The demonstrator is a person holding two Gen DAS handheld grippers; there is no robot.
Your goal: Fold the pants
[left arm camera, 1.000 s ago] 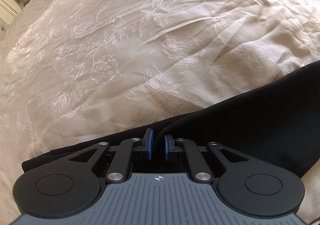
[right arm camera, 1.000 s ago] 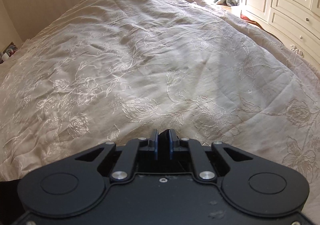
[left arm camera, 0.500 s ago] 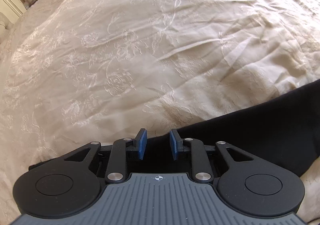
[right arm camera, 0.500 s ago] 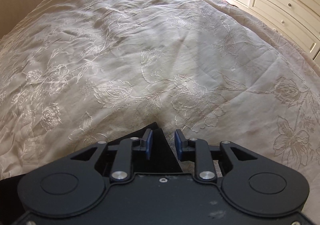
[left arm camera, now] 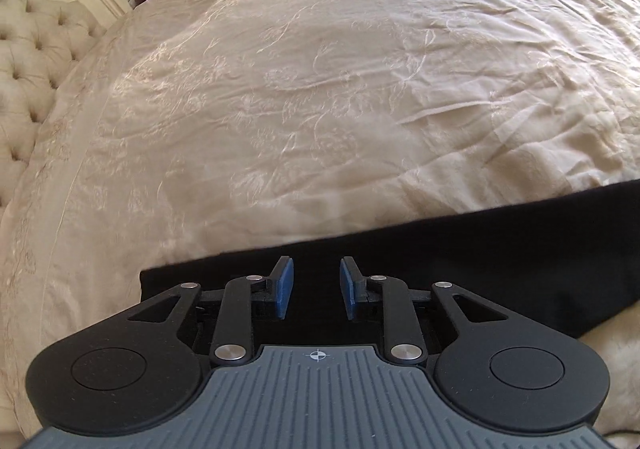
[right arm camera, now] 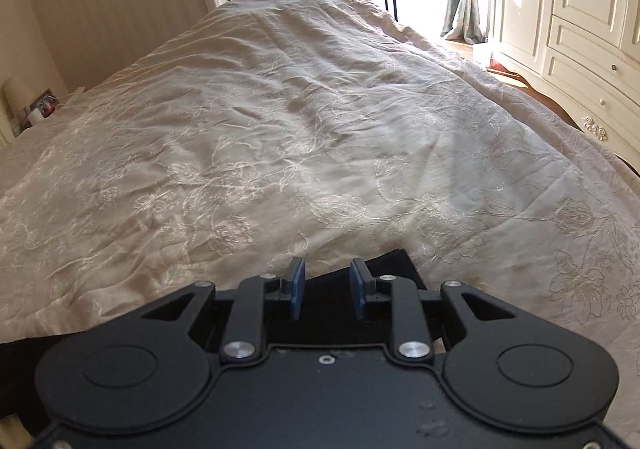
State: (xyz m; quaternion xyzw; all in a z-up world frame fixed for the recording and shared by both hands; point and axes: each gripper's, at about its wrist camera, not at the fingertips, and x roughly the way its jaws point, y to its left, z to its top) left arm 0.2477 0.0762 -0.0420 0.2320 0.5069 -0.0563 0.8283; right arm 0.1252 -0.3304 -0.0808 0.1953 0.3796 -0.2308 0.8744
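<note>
Left fingers point(left arm camera: 316, 287): apart, gripping nothing, above the black pants point(left arm camera: 500, 249).
Right fingers point(right arm camera: 328, 289): likewise parted and empty.
Pants: flat along the bed's near edge, on the cream bedspread point(left arm camera: 320, 89).
Risk: I judge the released fold may spring open — soft bedding.
Change: a second ago both pairs pinched cloth; now free, higher.

No words, brand names or numbers can be read anywhere; the only sign is a small white crosshair mark on the ribbed grey gripper housing point(left arm camera: 318, 355).
</note>
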